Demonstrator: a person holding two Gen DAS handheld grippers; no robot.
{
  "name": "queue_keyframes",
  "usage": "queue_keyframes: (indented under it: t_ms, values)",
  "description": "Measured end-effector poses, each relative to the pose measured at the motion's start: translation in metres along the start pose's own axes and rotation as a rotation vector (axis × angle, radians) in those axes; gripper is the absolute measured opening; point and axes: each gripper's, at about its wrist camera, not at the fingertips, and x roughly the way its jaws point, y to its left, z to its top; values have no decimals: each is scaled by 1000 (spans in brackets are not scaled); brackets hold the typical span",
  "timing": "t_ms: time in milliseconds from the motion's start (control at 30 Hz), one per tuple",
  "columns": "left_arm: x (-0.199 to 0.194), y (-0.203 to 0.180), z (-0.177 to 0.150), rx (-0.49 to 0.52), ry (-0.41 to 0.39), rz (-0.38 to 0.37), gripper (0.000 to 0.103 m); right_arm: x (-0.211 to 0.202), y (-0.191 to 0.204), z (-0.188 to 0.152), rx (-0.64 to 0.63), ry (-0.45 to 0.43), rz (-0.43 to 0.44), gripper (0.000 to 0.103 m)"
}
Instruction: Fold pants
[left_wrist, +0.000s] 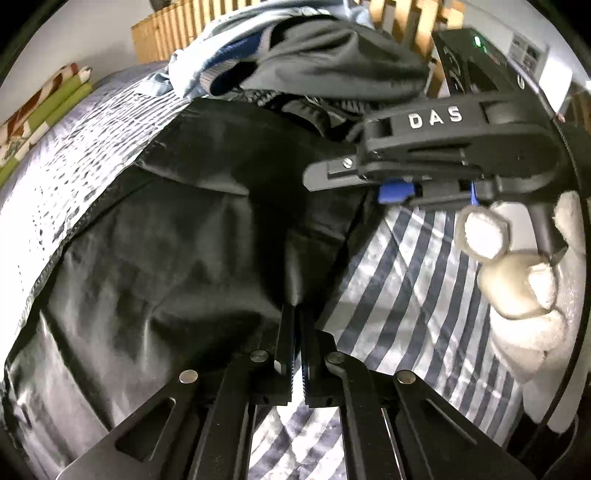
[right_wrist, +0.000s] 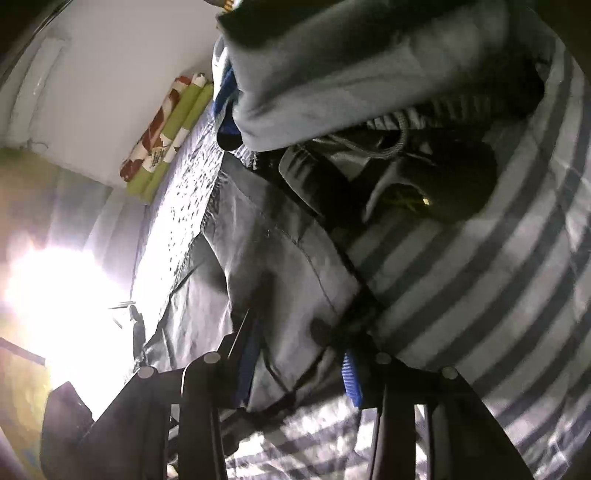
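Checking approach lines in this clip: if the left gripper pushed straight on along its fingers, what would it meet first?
Probably only more of the black pants: the left gripper is already shut on a pinched ridge of that fabric, with the bed beneath.

right wrist view: washed out by glare lower left, I can't read that corner | right gripper (right_wrist: 299, 373) pads half buried in pants (right_wrist: 280, 258) fabric, contact unclear | left wrist view: pants (left_wrist: 166, 258) cut off at lower left edge | clothes pile (left_wrist: 295, 62) top cropped
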Motion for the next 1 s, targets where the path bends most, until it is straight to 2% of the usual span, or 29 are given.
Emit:
queue_keyframes:
  t_ms: [67,100,133,167,233,333,433,467,500,533,600,700,733,800,900,1000]
  values:
    - [3,-4,-5,10,18,-20,2,4,4,0,-28,-2,9,34]
    - [4,-7,-6,15,14,-7,2,6,5,0,-31,0,26,28]
    - [2,-8,-6,12,12,-8,5,8,6,0,-38,1,26,10]
    - [-1,-6,-7,-3,18,-29,10,10,7,-1,-53,1,1,5]
    - [-14,3,-12,-36,-2,-13,40,6,4,-4,-46,-15,1,3]
    - [-42,27,-29,-94,-53,2,41,-4,12,-4,-90,-41,4,3]
    - [-47,60,-55,-176,-29,84,40,-6,17,-5,-136,-59,-21,3]
    - [-44,72,-63,-212,-4,93,38,-2,14,-6,-116,-45,-27,3]
    - [-42,76,-68,-228,11,102,31,2,9,-7,-89,-28,-22,5]
    - [-41,82,-72,-232,19,111,28,4,5,-5,-72,-15,-21,7]
    - [-52,90,-73,-254,-8,117,28,7,-1,-6,-42,6,1,12]
    - [-94,106,-79,-309,-96,106,28,9,5,-5,-80,6,18,18]
    - [-109,113,-86,-322,-117,106,28,10,7,-6,-89,6,18,17]
    - [-129,126,-101,-348,-123,130,28,8,14,-7,-106,-6,6,5]
    - [-142,143,-136,-394,-93,159,28,-6,32,-9,-170,-55,-1,2]
    - [-115,154,-164,-416,17,188,28,-20,48,-10,-225,-109,-6,2]
